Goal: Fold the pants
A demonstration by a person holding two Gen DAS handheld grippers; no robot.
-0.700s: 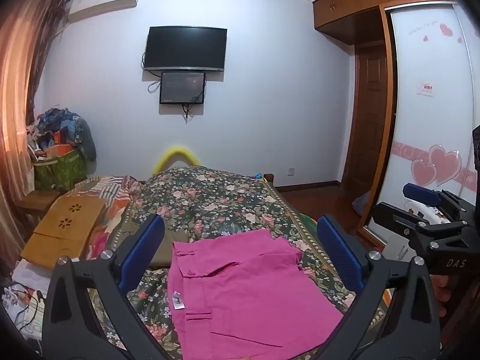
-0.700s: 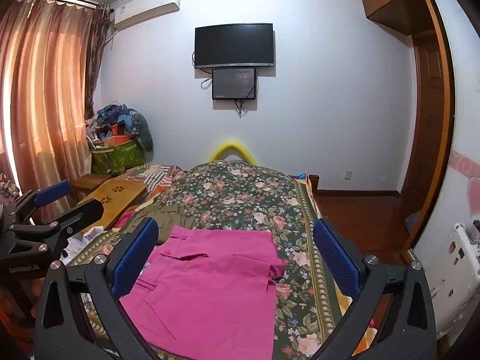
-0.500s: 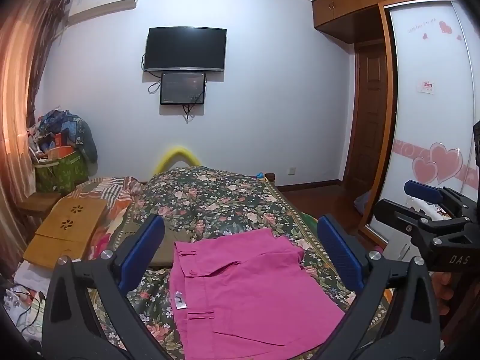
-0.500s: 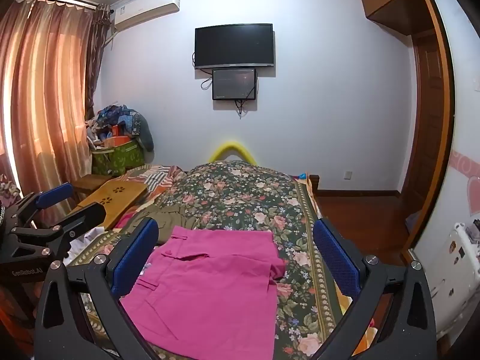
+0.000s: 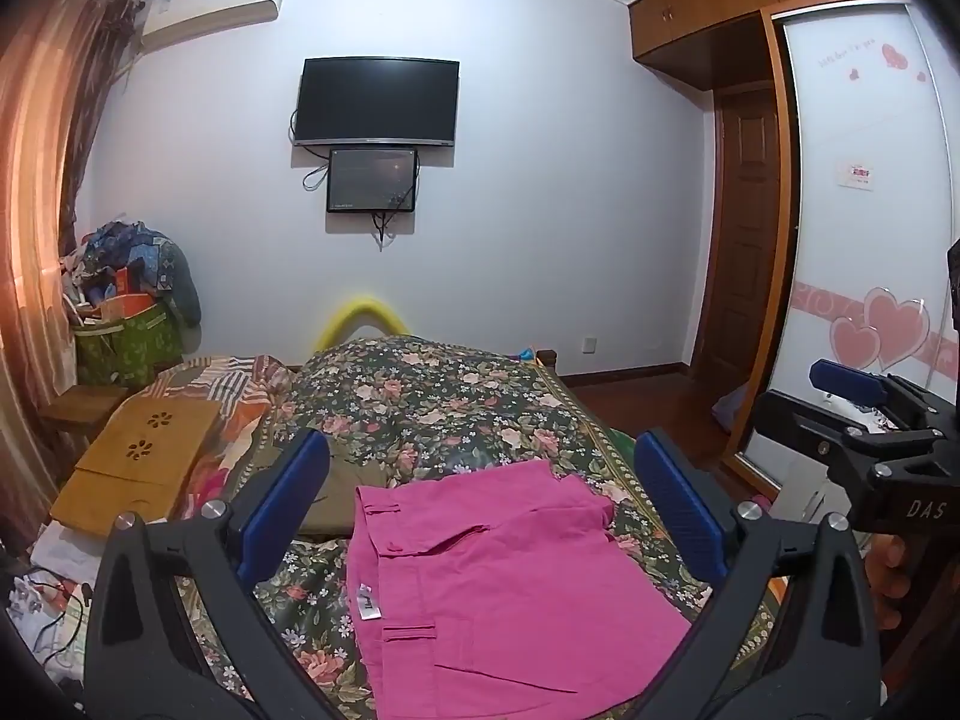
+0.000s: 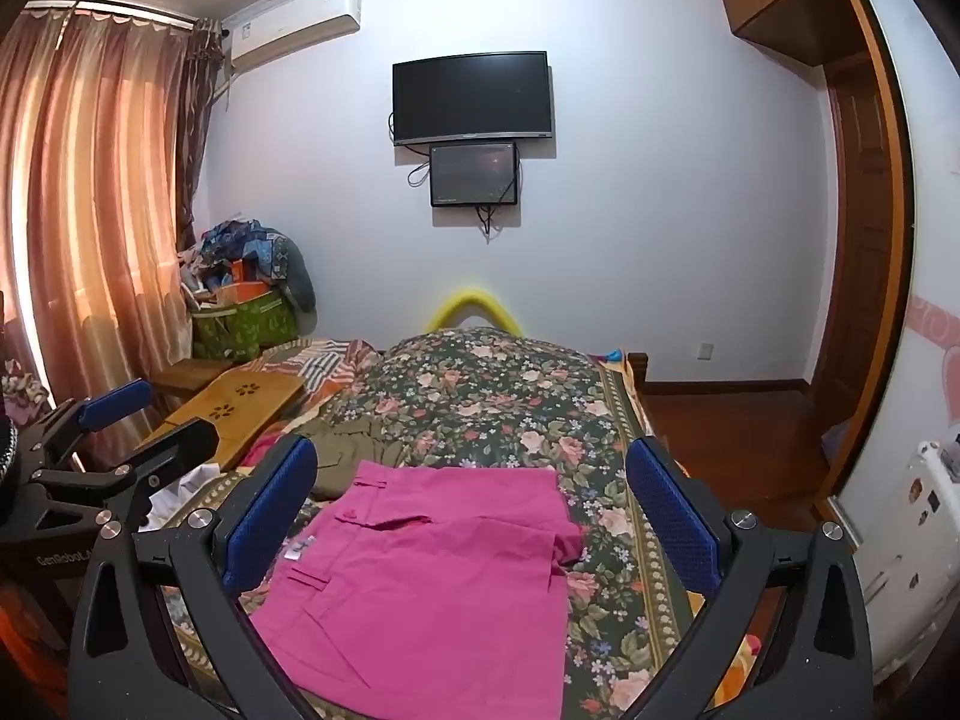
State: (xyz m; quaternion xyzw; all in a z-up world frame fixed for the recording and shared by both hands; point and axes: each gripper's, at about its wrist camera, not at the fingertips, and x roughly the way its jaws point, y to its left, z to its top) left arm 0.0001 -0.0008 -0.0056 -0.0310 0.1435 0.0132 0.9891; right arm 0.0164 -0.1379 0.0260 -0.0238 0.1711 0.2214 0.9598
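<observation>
Floral bedspread (image 5: 456,402) as work surface, flat and wide enough for folding. Pink pants (image 5: 498,576) spread near the front edge, waistband at left, already doubled over by the look of it, within reach of both tools. Olive garment (image 6: 354,450) just behind, apart from the task. Left gripper (image 5: 480,516) and right gripper (image 6: 471,510) poised above the pants, tilted slightly down, jaws fully spread, nothing between the pads, no contact with cloth.
</observation>
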